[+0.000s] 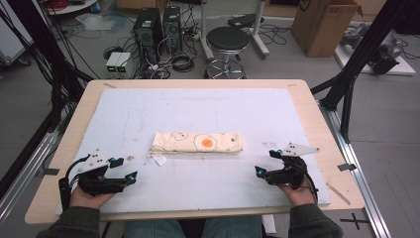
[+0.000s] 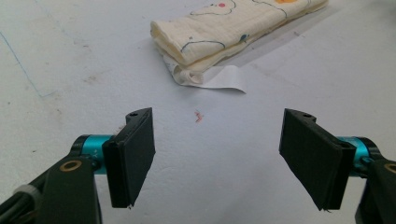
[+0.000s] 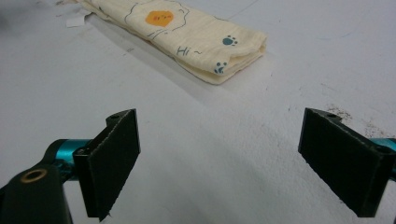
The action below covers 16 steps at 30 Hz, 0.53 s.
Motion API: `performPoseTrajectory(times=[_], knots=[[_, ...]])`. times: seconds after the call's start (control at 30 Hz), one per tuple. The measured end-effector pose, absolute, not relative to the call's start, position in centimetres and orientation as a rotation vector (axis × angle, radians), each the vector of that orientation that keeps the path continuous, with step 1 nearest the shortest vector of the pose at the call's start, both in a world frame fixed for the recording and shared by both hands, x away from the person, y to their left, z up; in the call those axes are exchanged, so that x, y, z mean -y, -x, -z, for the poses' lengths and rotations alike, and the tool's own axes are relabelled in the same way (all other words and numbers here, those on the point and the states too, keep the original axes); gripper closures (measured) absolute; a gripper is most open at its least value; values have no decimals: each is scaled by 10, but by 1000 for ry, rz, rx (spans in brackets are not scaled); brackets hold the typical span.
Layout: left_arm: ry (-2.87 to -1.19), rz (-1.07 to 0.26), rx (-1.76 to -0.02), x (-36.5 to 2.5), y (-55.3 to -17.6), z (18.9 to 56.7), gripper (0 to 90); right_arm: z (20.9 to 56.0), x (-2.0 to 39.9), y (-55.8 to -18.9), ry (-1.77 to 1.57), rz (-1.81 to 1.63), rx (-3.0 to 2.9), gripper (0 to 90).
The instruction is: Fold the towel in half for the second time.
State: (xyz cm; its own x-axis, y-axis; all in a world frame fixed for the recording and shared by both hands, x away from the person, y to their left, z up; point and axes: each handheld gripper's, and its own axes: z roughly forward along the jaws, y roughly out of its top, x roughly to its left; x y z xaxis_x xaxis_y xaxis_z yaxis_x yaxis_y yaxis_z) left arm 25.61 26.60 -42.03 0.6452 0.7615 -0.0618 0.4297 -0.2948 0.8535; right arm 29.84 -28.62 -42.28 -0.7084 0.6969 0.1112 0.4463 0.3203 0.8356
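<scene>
With both hands resting near the table's front edge, my left gripper (image 1: 130,169) has its jaws spread wide, nothing in them. The folded cloth (image 1: 197,143) lies mid-mat (image 1: 129,114), well ahead, between the grippers, white tag (image 2: 227,80) poking out its left end. Looks light, soft, floppy; I'd pinch the stacked layers at each end. Right gripper (image 1: 264,162): jaws likewise apart, empty.

Folded towel (image 1: 197,143) soft crinkled cloth; table mat (image 1: 148,109) matt white, scuffed; table edge (image 1: 317,119) wood.
</scene>
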Motion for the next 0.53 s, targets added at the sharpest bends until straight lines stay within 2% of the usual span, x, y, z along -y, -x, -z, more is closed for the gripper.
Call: performPoseTrajectory(times=[0.53], knots=[[-1933, -460, -928, -265, -257, 422, 270, 425, 285, -298, -1020, -1320, -2327, 121]])
